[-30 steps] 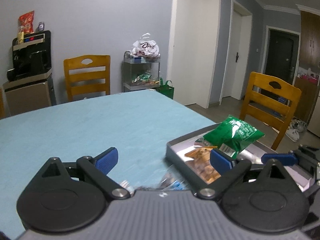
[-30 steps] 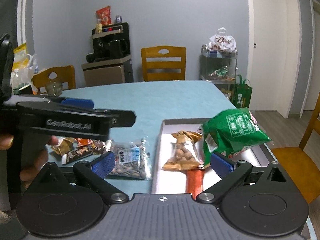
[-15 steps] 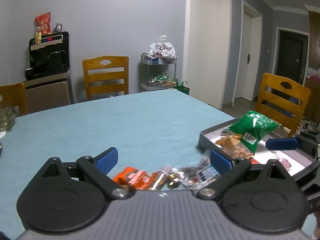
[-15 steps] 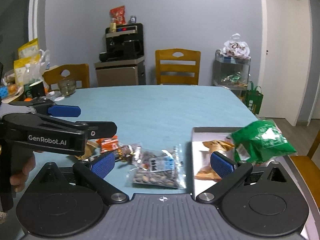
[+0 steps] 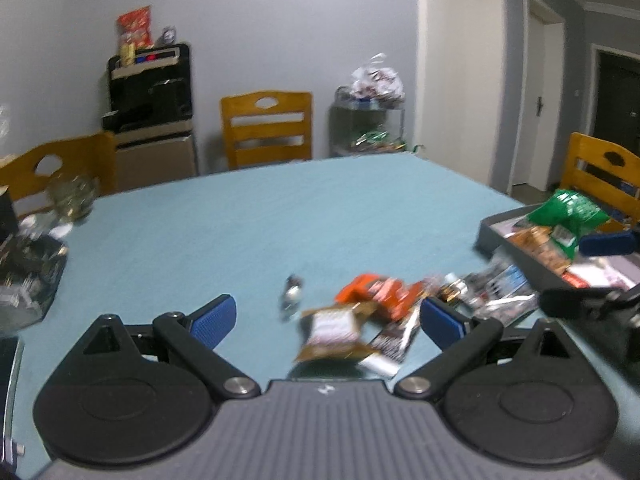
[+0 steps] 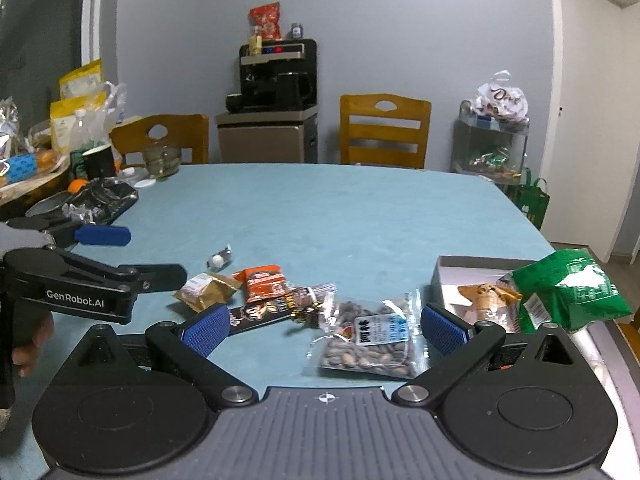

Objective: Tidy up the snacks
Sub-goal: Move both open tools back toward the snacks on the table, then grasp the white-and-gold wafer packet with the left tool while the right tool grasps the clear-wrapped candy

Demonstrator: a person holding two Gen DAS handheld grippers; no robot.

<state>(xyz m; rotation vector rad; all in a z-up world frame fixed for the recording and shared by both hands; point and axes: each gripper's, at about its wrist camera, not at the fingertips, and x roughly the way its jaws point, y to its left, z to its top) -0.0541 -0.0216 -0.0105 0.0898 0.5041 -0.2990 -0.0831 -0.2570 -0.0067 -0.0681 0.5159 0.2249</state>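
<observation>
Glossy clear plastic nut bag [image 6: 370, 334]

The left wrist camera is sitting low over the desk [image 5: 280, 216], facing the far wall, with the loose snack packets [image 5: 360, 312] close ahead and the tray [image 5: 520, 248] out at 2 o'clock; its picture is blurred, perhaps from motion. The right wrist camera is looking the same way from further right, close over the nut bag [image 6: 370, 336], tray [image 6: 444, 276] at 2 o'clock. Both are sharing the packets, tray and middle chair [image 6: 384, 128].

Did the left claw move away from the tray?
Yes. The left claw swung left, away from the tray, and now faces the loose snacks on the table.
</observation>
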